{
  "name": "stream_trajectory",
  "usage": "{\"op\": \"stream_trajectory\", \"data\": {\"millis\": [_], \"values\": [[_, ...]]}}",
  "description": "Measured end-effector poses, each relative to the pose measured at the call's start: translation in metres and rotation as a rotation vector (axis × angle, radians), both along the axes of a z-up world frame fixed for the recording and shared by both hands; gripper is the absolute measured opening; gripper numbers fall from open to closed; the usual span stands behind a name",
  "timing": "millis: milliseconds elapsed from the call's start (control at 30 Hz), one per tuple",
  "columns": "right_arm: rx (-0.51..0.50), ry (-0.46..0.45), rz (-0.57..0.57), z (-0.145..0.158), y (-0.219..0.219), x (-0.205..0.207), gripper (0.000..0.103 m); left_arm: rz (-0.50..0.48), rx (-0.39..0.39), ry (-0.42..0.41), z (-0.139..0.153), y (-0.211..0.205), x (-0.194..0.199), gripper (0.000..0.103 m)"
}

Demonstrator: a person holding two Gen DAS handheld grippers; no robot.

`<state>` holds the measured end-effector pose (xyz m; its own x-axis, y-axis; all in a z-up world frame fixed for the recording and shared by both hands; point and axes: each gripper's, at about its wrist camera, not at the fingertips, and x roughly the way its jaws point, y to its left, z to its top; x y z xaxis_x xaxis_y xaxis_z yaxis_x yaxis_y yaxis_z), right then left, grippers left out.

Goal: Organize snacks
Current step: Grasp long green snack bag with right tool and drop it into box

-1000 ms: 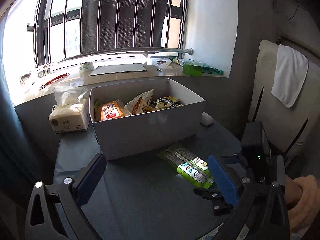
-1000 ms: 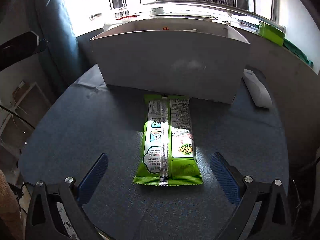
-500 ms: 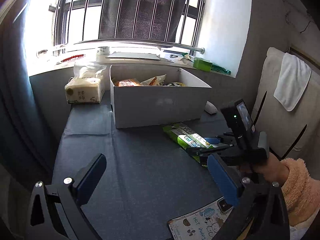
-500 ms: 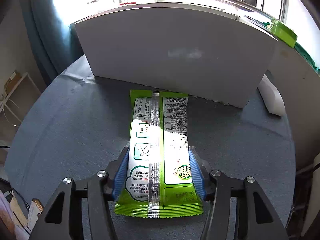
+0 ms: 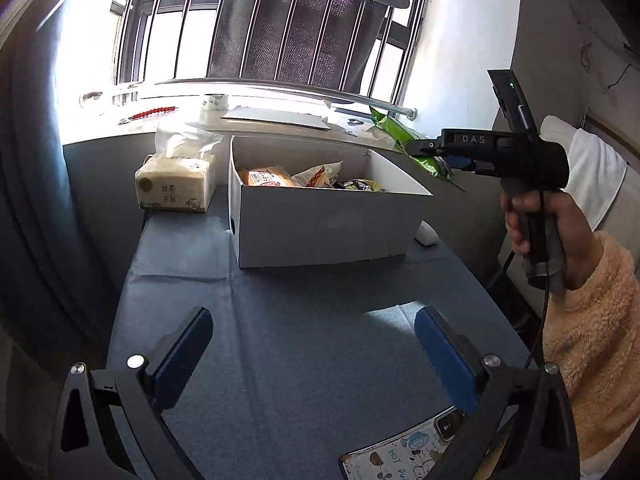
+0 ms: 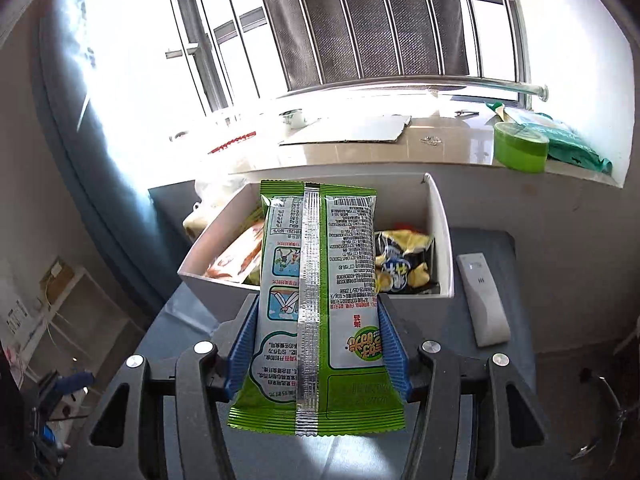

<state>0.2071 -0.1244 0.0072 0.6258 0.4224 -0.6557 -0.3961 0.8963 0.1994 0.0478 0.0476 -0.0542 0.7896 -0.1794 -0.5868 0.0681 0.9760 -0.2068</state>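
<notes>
My right gripper [image 6: 318, 344] is shut on a green snack packet [image 6: 316, 304] and holds it in the air in front of and above the white box [image 6: 440, 240]. The left wrist view shows the same gripper [image 5: 424, 148] with the packet [image 5: 404, 140] above the box's right end [image 5: 332, 224]. The box holds an orange packet [image 5: 266, 176], a pale packet [image 5: 316, 174] and a black and yellow packet [image 6: 402, 264]. My left gripper [image 5: 312, 354] is open and empty, low over the blue-grey table [image 5: 300, 320].
A tissue pack [image 5: 174, 188] stands left of the box. A white remote [image 6: 482, 300] lies right of the box. A phone with a printed case [image 5: 400, 452] lies at the table's near edge. The windowsill behind carries a green tape roll [image 6: 520, 146] and a cardboard sheet [image 5: 276, 118].
My right gripper closed on the green packet on the table, then lifted it up toward the box. My left gripper drew back from the box and stayed open.
</notes>
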Motion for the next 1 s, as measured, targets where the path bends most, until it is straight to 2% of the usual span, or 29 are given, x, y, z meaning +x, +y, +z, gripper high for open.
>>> {"op": "stream_trajectory", "data": {"millis": [133, 233, 300, 333, 367, 433, 567, 667, 867, 933, 1000], "values": [[-0.075, 0.004, -0.048, 0.005, 0.018, 0.047, 0.061, 0.013, 0.001, -0.007, 0.005, 0.007, 0.006, 0.103], [-0.067, 0.041, -0.05, -0.006, 0.025, 0.077, 0.064, 0.036, 0.01, -0.007, 0.007, 0.011, 0.01, 0.103], [-0.072, 0.058, -0.069, -0.017, 0.028, 0.086, 0.073, 0.048, 0.008, -0.008, 0.008, 0.015, 0.011, 0.103], [-0.09, 0.063, -0.092, -0.022, 0.029, 0.089, 0.082, 0.055, 0.008, -0.005, 0.008, 0.016, 0.012, 0.103], [-0.099, 0.069, -0.106, -0.026, 0.029, 0.091, 0.096, 0.062, 0.011, -0.001, 0.008, 0.017, 0.013, 0.103], [-0.071, 0.063, -0.103, -0.032, 0.025, 0.09, 0.101, 0.075, 0.02, -0.003, 0.009, 0.019, 0.013, 0.103], [-0.075, 0.037, -0.107, -0.032, 0.017, 0.075, 0.103, 0.133, 0.075, 0.004, 0.013, 0.019, 0.015, 0.103], [-0.099, -0.028, -0.088, -0.02, 0.014, 0.055, 0.103, 0.16, 0.095, -0.001, 0.017, 0.017, 0.016, 0.103], [-0.107, -0.179, -0.084, 0.014, -0.004, -0.008, 0.103, 0.132, 0.028, -0.063, 0.033, 0.011, 0.014, 0.103], [-0.113, -0.231, -0.094, 0.02, -0.01, -0.032, 0.103, 0.123, 0.037, -0.087, 0.04, 0.004, 0.013, 0.103], [-0.131, -0.245, -0.1, 0.022, -0.015, -0.053, 0.103, 0.116, 0.05, -0.107, 0.046, -0.004, 0.01, 0.103]]}}
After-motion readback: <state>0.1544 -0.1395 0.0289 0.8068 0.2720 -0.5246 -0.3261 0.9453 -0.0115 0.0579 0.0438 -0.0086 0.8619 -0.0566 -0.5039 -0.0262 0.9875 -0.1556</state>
